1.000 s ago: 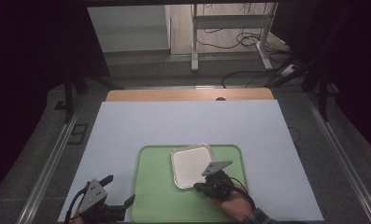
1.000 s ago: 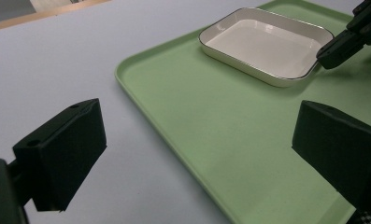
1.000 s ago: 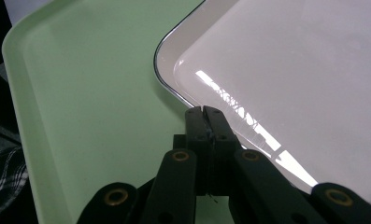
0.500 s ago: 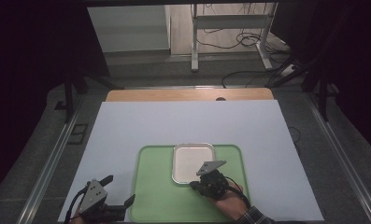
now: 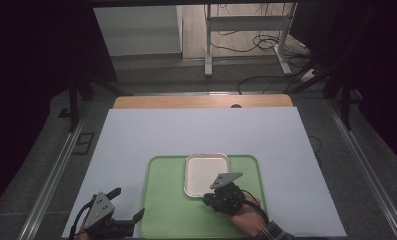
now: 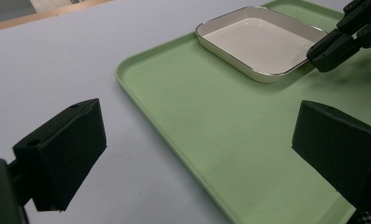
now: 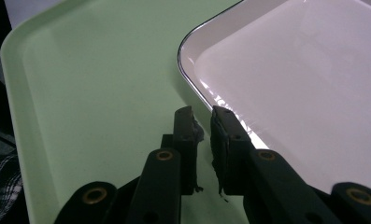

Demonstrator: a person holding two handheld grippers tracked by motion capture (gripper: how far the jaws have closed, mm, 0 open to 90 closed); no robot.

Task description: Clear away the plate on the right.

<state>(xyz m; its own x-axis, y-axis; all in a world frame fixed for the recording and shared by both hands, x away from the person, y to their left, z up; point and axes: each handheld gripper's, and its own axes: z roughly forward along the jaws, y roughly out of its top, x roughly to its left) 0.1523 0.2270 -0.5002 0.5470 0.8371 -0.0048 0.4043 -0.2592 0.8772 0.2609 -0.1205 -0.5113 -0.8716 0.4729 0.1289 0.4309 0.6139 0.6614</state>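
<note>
The high view looks forward and down from above the near edge of the bench (image 5: 201, 132), taking in the whole green tray (image 5: 166, 210). The left gripper view sits low beside the tray (image 6: 211, 135), looking across it toward the white dish (image 6: 262, 44). The right gripper view is very close to that dish's (image 7: 309, 79) rim. All three views share the tray and the dish.

table: white sheet (image 5: 201, 132) | far edge: wooden strip (image 5: 201, 101) | floor beyond: metal stand (image 5: 246, 37), cables (image 5: 266, 82)

Dim room, dark edges, soft glare, mild blur.
</note>
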